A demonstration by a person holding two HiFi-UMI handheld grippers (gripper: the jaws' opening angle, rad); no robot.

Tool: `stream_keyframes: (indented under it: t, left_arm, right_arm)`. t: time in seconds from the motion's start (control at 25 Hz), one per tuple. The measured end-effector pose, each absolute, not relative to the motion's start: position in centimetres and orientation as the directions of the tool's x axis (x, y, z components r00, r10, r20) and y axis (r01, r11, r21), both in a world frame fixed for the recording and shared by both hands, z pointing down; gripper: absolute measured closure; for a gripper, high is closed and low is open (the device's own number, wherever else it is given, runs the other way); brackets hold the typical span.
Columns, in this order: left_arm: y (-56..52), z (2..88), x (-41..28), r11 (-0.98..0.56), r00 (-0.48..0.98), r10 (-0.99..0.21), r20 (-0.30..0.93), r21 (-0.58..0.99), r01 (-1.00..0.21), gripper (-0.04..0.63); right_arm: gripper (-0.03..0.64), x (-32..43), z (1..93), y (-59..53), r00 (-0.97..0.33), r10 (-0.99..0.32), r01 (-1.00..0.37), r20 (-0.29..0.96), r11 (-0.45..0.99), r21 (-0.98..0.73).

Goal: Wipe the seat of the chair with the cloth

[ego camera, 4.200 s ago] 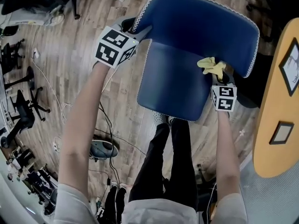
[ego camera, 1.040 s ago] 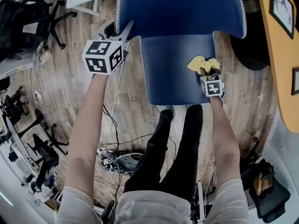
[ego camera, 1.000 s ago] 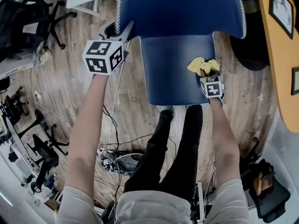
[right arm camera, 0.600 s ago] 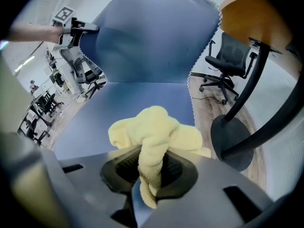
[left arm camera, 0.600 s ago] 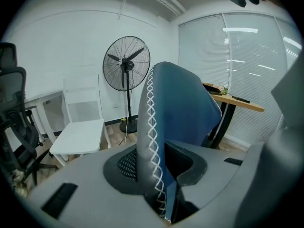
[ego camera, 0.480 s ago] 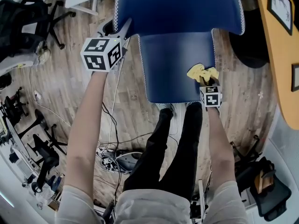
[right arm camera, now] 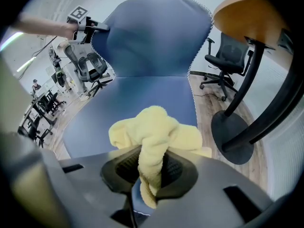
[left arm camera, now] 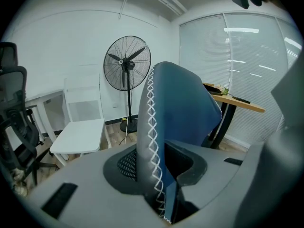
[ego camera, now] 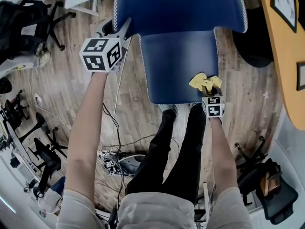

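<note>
Firstly, at the left, the stitched side edge of the blue backrest [ego camera: 181, 6] of the chair is clamped by the left gripper [ego camera: 124, 27], whose jaws are closed on it from either side. Only the thin rim is taken. Should that narrow hold be lost under a push from the other side, the chair would no longer be steadied, and it could be shifted or turned away from the stroke. Whether it can roll is not shown.

Further right, the seat [ego camera: 171, 61] is seen bare over its left and rear parts, and it is judged that these could be missed if the strokes are kept to the near right corner. There the yellow cloth [ego camera: 204, 82] is bunched on the seat, close to the front edge. It is pinched by the right gripper [ego camera: 208, 90], whose jaws are shut on a twisted strand of it while the bulk is left loose ahead of the pads. Because so little fabric is gripped, the cloth could be dragged out by friction on the upholstery. Because it is balled, only a small patch would be wiped. If it is drawn any nearer, it would be carried off the front edge.

At the far right, the table [ego camera: 286, 42] is found close by, and its base [right arm camera: 233, 139] could be struck by a wide sweep.
</note>
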State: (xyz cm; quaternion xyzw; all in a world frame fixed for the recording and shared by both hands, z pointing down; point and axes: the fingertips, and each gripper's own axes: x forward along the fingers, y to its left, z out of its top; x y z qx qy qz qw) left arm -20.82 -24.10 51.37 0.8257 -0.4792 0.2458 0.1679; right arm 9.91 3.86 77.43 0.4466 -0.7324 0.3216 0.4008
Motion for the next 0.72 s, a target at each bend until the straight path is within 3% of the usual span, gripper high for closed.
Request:
stream_keyframes:
  t: [0.72]
  left_arm:
    - [-24.0, 51.3, -20.8, -0.48, 0.423, -0.714, 0.558, 0.05, -0.876, 0.462]
  right_arm:
    - [0.541, 6.2, 76.8, 11.1, -0.369, -0.454, -0.916, 0.811, 0.325, -0.236]
